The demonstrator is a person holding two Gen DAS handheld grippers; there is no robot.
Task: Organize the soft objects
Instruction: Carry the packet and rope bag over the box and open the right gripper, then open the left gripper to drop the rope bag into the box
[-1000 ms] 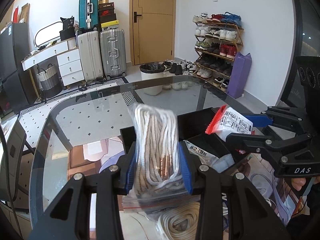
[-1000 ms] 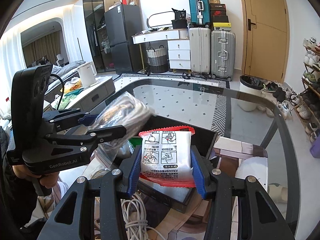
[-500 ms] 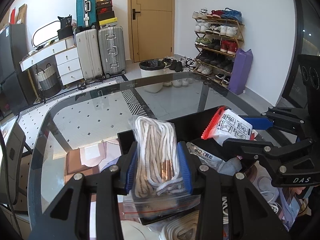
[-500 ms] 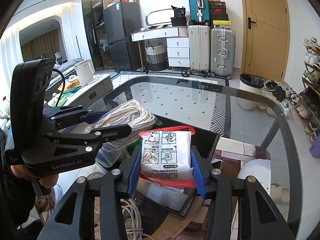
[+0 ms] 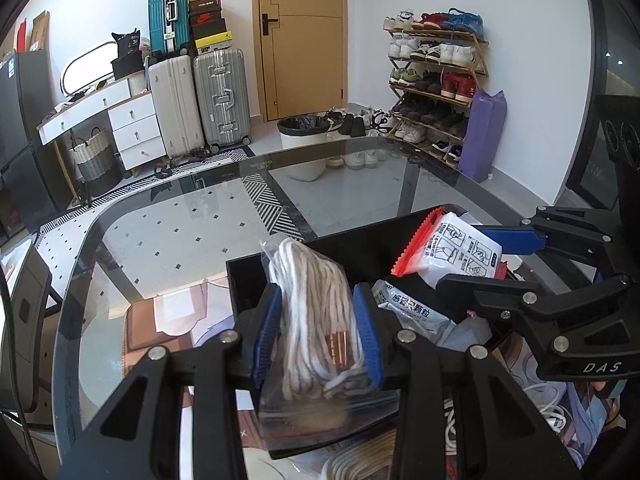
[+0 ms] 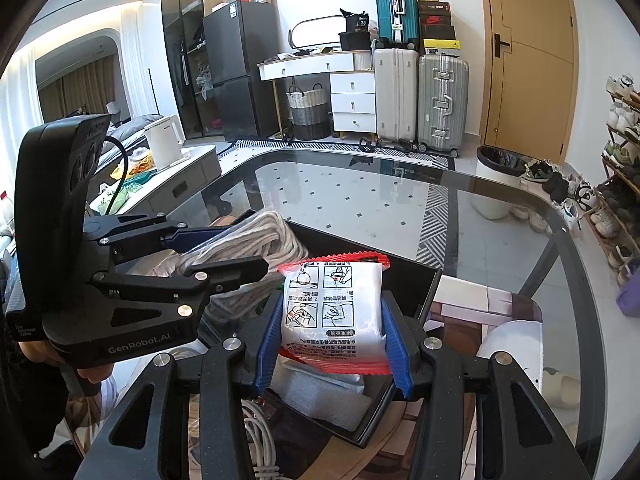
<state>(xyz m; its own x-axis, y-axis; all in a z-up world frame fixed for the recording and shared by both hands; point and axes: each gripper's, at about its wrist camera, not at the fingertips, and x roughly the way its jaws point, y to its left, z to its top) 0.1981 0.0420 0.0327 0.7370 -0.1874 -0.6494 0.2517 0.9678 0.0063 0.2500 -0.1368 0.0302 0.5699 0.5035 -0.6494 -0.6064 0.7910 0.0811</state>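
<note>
Left tool (image 5: 316, 332): blue-padded jaws clenched on a clear zip bag of coiled white rope (image 5: 312, 316), low centre of the left wrist view. The bag stands upright above the near left corner of the black rectangular open tray (image 5: 360, 248); whether its bottom edge touches the tray, I cannot tell.

Right tool (image 6: 332, 340): jaws clenched on a white printed sachet with red serrated edges (image 6: 332, 312), low centre of the right wrist view, held over the tray (image 6: 424, 280) interior.

Tray contents: a white packet with dark print (image 5: 408, 308) in the left wrist view; a white padded piece (image 6: 320, 396) under the sachet in the right wrist view.

Edges and room: the tray sits at the near end of the dark-rimmed glass surface (image 5: 192, 224). The glass beyond the tray's far wall runs open to the curved far rim in the upper half of both frames. The two tools are just beside each other over the tray, apart.

Seen in one view only: the left wrist view shows a loose coil of cream rope (image 5: 360, 460) at its bottom edge and the right tool (image 5: 480, 256) from the side, centre right. The right wrist view shows a white cable (image 6: 260, 436) at lower centre and the left tool (image 6: 240, 256) at centre left.
</note>
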